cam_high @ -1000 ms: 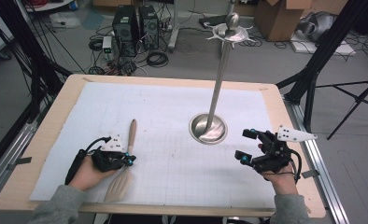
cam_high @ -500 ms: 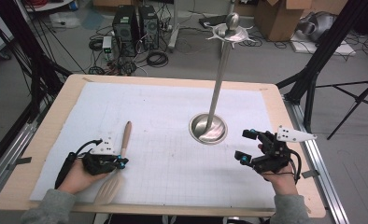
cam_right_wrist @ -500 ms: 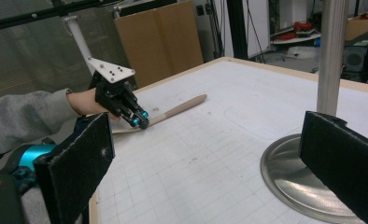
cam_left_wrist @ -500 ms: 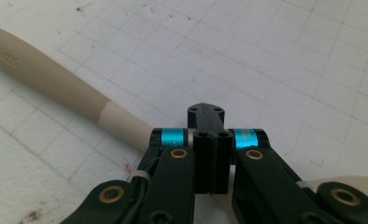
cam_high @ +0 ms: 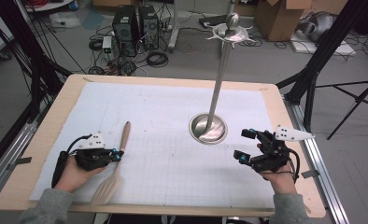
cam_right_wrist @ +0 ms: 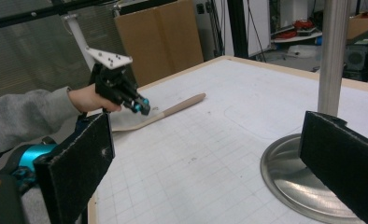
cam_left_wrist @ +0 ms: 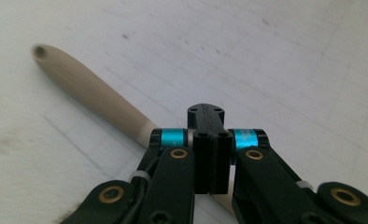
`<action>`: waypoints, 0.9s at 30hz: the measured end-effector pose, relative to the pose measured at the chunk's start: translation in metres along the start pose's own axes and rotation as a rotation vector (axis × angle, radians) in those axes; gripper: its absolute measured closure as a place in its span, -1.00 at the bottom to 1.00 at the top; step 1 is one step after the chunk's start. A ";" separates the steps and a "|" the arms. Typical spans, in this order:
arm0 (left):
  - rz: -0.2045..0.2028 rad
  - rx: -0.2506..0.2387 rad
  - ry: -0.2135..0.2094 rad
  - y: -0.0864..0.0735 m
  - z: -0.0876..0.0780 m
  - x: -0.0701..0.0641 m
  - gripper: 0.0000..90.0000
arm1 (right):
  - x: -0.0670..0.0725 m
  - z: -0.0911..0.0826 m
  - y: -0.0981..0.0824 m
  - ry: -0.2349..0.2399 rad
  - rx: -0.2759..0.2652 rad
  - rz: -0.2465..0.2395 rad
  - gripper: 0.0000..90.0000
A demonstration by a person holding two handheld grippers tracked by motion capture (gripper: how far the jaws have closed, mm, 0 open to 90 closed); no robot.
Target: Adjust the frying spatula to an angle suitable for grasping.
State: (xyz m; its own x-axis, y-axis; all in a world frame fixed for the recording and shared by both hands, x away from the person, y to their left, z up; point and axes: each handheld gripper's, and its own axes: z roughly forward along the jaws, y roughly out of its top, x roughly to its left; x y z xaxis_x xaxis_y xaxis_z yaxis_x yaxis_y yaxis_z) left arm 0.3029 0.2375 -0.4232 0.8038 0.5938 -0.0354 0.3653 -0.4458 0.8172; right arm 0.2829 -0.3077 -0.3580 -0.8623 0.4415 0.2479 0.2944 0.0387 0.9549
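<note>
A pale wooden spatula lies on the near-left part of the worktop, a light plywood board covered by a white sheet printed with a fine grid. The spatula has a smooth, rounded handle that tapers toward a small hole at its far end, and a flat, slotted blade at the near end, close to the worktop's near edge. Its handle points away from the person and slightly right.

The left gripper is brought together on the spatula's handle about halfway along. In the left gripper view its black jaws are pressed shut around the wood, with the turquoise metal collars at either side and the handle running out to the upper left. In the right gripper view the handle slopes up off the sheet while the blade rests low.

The right gripper sits at the near-right of the worktop, well apart from the spatula. Its jaws stand wide apart and hold nothing; in its own view the pads look like matte black foam with a rough, speckled surface.

Between the two hands, nearer the right one, stands a tall brushed-metal stand: a round, shallow dished base, a slim straight pole, and a knob with small hooked arms at the top.
</note>
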 end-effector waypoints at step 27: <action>-0.105 0.108 0.080 0.002 0.031 0.034 1.00 | 0.001 -0.002 -0.005 -0.022 0.027 0.010 -0.94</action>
State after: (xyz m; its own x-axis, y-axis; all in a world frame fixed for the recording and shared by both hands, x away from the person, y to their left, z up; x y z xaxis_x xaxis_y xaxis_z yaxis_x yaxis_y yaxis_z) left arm 0.3457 0.2361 -0.4407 0.7202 0.6905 -0.0673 0.4970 -0.4458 0.7445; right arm 0.2792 -0.3094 -0.3619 -0.8499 0.4620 0.2534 0.3141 0.0581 0.9476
